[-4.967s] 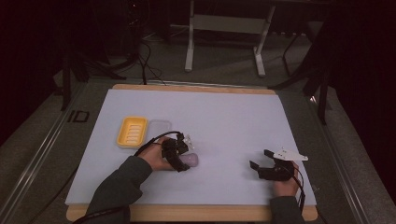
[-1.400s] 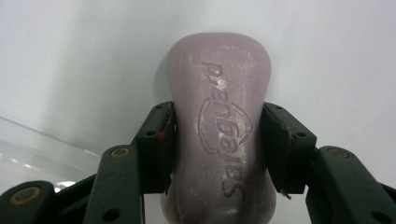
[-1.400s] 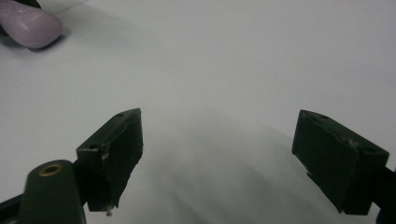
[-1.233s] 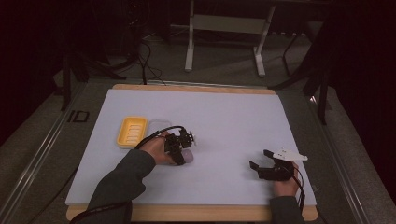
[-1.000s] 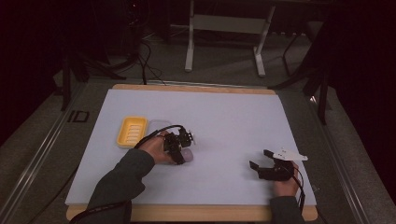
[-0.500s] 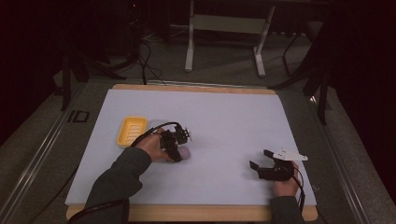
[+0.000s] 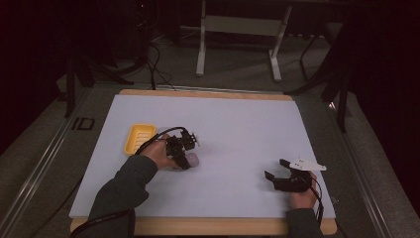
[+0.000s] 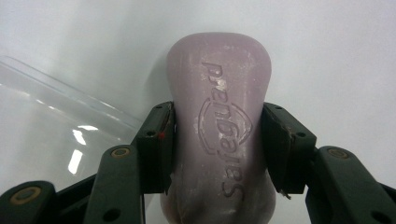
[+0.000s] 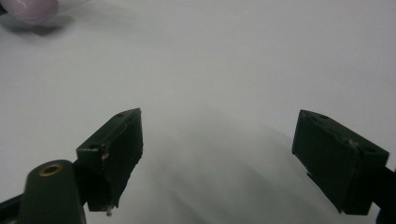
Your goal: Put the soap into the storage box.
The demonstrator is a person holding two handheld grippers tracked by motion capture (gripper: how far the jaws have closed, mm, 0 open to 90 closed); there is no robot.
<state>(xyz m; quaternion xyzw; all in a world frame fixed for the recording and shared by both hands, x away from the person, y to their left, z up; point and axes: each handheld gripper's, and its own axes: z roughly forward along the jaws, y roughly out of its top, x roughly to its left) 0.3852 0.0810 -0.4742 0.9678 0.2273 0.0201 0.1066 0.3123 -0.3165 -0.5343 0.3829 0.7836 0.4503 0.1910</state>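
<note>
One pale lilac embossed soap bar (image 8: 219,126), clamped in left gripper (image 8: 217,140) beside yellow ribbed plastic soap dish (image 7: 139,138). Step: carrying. Next: likely placing it inside. Right gripper (image 9: 217,158) parted, idle.

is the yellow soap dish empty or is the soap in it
Empty. The yellow soap dish shows a bare ribbed floor, and the pale purple soap bar is clamped in the left gripper beside it.
</note>
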